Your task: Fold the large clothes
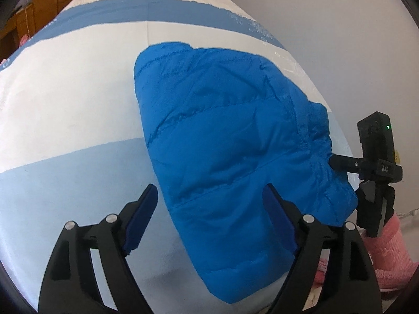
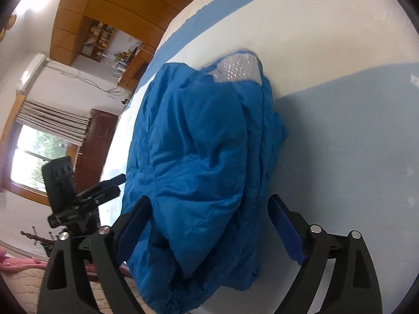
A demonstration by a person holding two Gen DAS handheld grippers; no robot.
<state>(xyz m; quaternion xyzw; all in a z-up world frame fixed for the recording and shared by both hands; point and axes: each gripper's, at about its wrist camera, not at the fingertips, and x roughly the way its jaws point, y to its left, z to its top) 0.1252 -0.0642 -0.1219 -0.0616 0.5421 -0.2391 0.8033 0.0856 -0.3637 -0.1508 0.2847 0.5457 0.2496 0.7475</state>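
A blue puffer jacket (image 1: 230, 141) lies folded into a compact bundle on a bed sheet with blue and white bands (image 1: 65, 78). My left gripper (image 1: 210, 204) is open, its jaws astride the jacket's near left edge, holding nothing. My right gripper (image 2: 209, 214) is open, its jaws spread on either side of the jacket's near end (image 2: 204, 157). A silver dotted lining (image 2: 237, 68) shows at the jacket's far end. In the left wrist view the right gripper (image 1: 337, 163) reaches in from the right, its tips against the jacket. The left gripper also shows in the right wrist view (image 2: 115, 185).
The sheet also shows in the right wrist view (image 2: 340, 130). A white wall (image 1: 327, 13) runs along the bed's right side. A pink cloth (image 1: 387, 248) lies by the near right edge. Wooden cabinets (image 2: 104, 7), a window (image 2: 34, 157) and an air conditioner (image 2: 30, 70) stand beyond the bed.
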